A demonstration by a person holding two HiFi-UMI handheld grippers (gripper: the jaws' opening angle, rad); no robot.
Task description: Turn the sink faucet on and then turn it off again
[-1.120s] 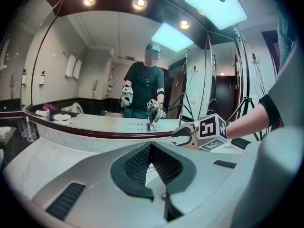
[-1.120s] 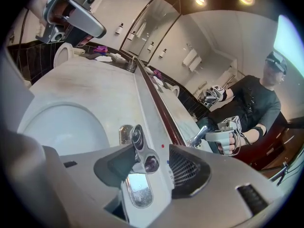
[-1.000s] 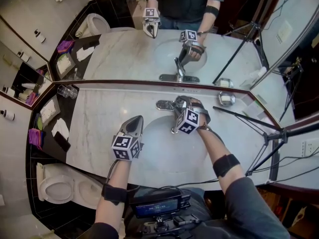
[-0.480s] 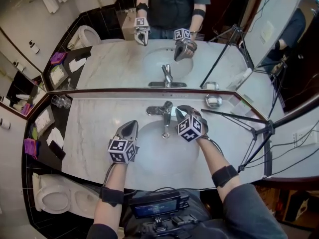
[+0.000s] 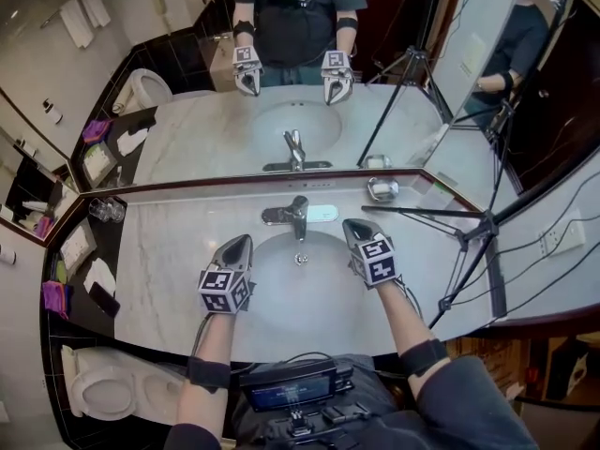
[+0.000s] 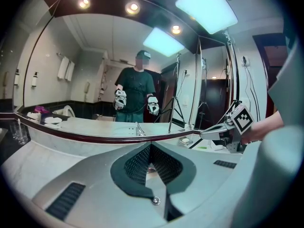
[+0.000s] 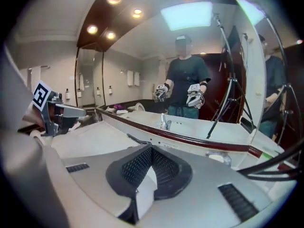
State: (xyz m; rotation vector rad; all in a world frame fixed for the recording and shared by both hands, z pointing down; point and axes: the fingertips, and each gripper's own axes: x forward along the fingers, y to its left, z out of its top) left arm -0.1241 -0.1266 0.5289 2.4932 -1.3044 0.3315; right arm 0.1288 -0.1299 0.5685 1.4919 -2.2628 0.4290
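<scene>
Standing at the person's side, one sees both tools held over the pale marble counter (image 5: 169, 251), each apart from the faucet (image 5: 296, 216). The faucet sits at the middle of the counter's back edge, just behind the round basin (image 5: 281, 293), its spout reaching out over the bowl toward the drain (image 5: 301, 259). The left tool (image 5: 242, 241) hangs over the basin's left rim, its jaws pressed together with nothing between them, its tip aimed toward the back edge. The right tool (image 5: 351, 224) hangs over the basin's right rim, a little nearer the faucet than its partner; its jaws have just been closing and now meet tip to tip, empty. Neither tool touches the faucet or the counter. A soap dish (image 5: 379, 189) rests at the back edge to the right of the faucet, and some glasses (image 5: 105, 210) stand near the back left corner. The mirror (image 5: 206, 143) rises from the back edge, and a tripod (image 5: 473, 237) leans across the counter's right end.
</scene>
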